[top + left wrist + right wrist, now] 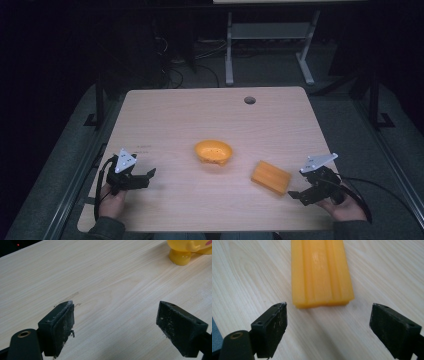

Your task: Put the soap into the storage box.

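Item 1: pale wood-grain table (165,115), rounded corners, a small round hole (249,100) near its far edge, upper centre of the high view.

Item 2: orange ridged rectangular plastic block (270,177), lying flat on the table, lower right of centre in the high view. In the right gripper view the block (320,272) occupies the upper middle of the frame, its near end just beyond the jaw tips, touching neither jaw.

Item 3: round yellow-orange plastic bowl (213,152), centre of the high view, well apart from the block. In the left gripper view its yellow base (186,251) sits at the upper right corner.

Item 4: right gripper (296,196), black, two-jaw, hand-held, lower right of the high view, just beside the block's near corner. Jaws spread wide, holding nothing; own-view midpoint (328,315).

Item 5: left gripper (148,176), black, hand-held, lower left of the high view, over bare table, well apart from the bowl. Jaws spread wide, holding nothing; own-view midpoint (115,313).
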`<act>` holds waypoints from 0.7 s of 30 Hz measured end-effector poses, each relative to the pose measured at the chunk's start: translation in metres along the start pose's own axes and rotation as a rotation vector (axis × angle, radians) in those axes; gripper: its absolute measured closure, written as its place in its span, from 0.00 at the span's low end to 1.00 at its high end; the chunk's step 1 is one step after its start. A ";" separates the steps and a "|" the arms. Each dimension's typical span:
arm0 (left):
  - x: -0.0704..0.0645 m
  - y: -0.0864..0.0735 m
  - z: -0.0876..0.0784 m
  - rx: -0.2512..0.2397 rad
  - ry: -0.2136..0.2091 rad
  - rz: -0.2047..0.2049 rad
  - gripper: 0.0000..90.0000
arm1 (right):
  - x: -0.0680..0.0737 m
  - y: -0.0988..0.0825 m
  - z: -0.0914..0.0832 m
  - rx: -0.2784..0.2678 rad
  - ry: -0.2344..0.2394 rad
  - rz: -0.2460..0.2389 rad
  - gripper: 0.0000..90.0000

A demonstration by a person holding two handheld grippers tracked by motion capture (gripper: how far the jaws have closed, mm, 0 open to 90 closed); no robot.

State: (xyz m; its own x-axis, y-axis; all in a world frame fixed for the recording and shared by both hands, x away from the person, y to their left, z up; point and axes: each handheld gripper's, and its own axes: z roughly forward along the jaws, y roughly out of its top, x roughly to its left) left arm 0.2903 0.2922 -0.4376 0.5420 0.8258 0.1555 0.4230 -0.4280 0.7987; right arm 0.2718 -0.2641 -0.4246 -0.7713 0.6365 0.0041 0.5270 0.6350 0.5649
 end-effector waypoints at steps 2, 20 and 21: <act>0.000 0.000 0.000 0.001 0.001 0.001 0.16 | 0.001 0.006 0.002 0.006 0.008 -0.011 0.15; 0.001 0.001 -0.001 -0.006 0.000 -0.003 0.16 | 0.004 0.057 0.047 0.099 0.063 -0.085 0.15; 0.001 0.001 -0.001 -0.006 0.000 -0.003 0.16 | 0.004 0.057 0.047 0.099 0.063 -0.085 0.15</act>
State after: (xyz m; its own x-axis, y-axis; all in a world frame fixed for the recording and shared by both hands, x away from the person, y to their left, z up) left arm 0.2905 0.2934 -0.4363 0.5410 0.8270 0.1527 0.4205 -0.4233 0.8025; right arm 0.3161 -0.2044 -0.4313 -0.8340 0.5517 0.0128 0.4888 0.7277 0.4811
